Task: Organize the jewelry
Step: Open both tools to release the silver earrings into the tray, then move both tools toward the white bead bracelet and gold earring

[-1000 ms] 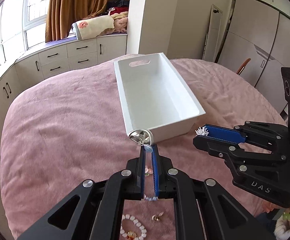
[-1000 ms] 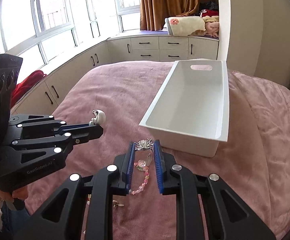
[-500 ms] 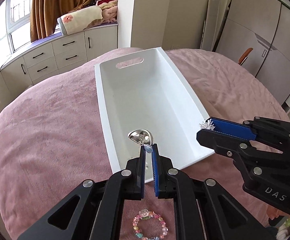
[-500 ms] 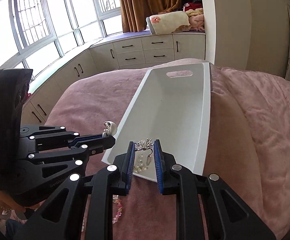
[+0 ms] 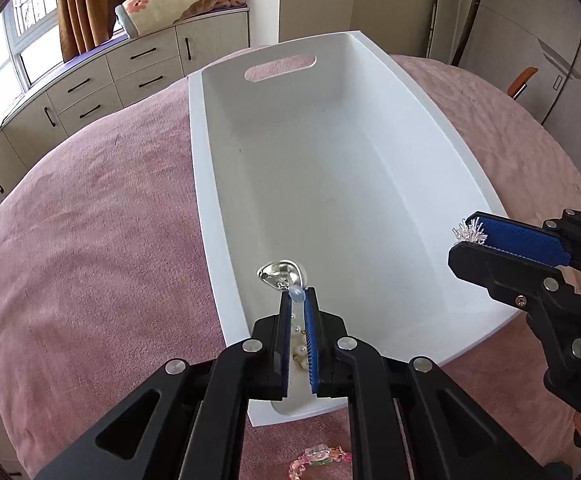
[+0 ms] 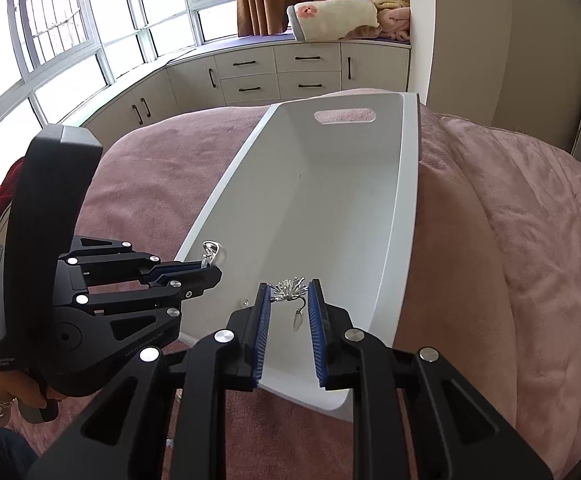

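A long white bin (image 5: 218, 216) with a handle slot lies on the pink bedspread (image 5: 90, 240); it also shows in the right wrist view (image 6: 406, 200). My left gripper (image 5: 299, 296) is shut on a silver shell-shaped earring (image 5: 282, 274) and holds it over the bin's near end. My right gripper (image 6: 289, 289) holds a spiky silver earring (image 6: 288, 290) between its tips over the bin, its hook dangling below; the jaws stand a little apart. A few pearl beads (image 5: 298, 350) lie in the bin under the left fingers.
A pink bead bracelet (image 5: 318, 456) lies on the bedspread just before the bin's near end. White drawer cabinets (image 6: 274, 72) and windows run along the far wall, with folded blankets (image 6: 338, 16) on top.
Both grippers have moved forward from the bedspread to over the bin's near end, each carrying its earring. The right jaws have widened slightly.
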A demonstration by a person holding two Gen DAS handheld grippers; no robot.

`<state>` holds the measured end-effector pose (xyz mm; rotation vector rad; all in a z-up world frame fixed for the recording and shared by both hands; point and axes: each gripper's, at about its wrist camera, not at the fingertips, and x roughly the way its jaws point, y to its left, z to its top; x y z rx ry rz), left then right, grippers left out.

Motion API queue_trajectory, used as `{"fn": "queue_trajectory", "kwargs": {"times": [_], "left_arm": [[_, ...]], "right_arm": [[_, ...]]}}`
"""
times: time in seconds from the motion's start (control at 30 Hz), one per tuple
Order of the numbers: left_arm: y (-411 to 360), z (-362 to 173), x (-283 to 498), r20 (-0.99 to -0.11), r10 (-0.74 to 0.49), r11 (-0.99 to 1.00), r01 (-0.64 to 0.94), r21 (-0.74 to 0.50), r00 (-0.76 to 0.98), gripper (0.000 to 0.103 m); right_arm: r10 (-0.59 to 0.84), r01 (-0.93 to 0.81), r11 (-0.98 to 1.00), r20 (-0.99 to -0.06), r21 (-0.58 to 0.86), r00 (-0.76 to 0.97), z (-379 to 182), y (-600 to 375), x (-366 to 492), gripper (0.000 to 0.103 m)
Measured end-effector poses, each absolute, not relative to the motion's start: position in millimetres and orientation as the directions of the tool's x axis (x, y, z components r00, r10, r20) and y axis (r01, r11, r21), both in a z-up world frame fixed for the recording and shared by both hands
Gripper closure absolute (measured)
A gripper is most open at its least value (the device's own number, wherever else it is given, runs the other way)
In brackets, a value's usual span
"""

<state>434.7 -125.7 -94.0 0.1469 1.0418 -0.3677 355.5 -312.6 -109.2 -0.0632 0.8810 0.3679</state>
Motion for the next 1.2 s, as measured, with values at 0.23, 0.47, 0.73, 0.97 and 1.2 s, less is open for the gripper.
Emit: {"fn": "queue_trajectory", "kwargs": {"times": [0.23, 0.47, 0.73, 0.97, 1.2], "left_arm": [[-128.6, -83.8, 423.7, -0.851, -0.218, 0.929, 0.369, -0.031, 0.478, 0.059], [-116.4, -50.2, 401.0, -0.806, -0.234, 0.931, 0.364, -0.025, 0.544, 0.050], [-70.0, -7.0, 343.3, -0.734, -0.229, 0.947, 0.320, -0.017, 0.639, 0.035], [-28.9, -4.6, 291.3, -0.730, -0.203, 0.959, 0.282, -0.014, 0.653, 0.022], [3.9, -26.2, 243.0, -0.747, -0.166, 0.974, 0.227, -0.021, 0.644, 0.019]], "right_arm": [[0.284, -0.338, 0.937, -0.755, 0.088, 0.591, -105.1, -315.3, 347.9, 0.060], [0.288, -0.355, 0.933, -0.713, 0.058, 0.640, -76.0, -314.3, 327.7, 0.037], [0.344, -0.412, 0.910, -0.637, 0.044, 0.690, -36.9, -299.9, 285.0, 0.016], [0.394, -0.474, 0.879, -0.623, 0.041, 0.676, -35.0, -273.6, 250.2, 0.011], [0.408, -0.521, 0.853, -0.665, 0.034, 0.625, -65.9, -248.7, 218.5, 0.010]]}}
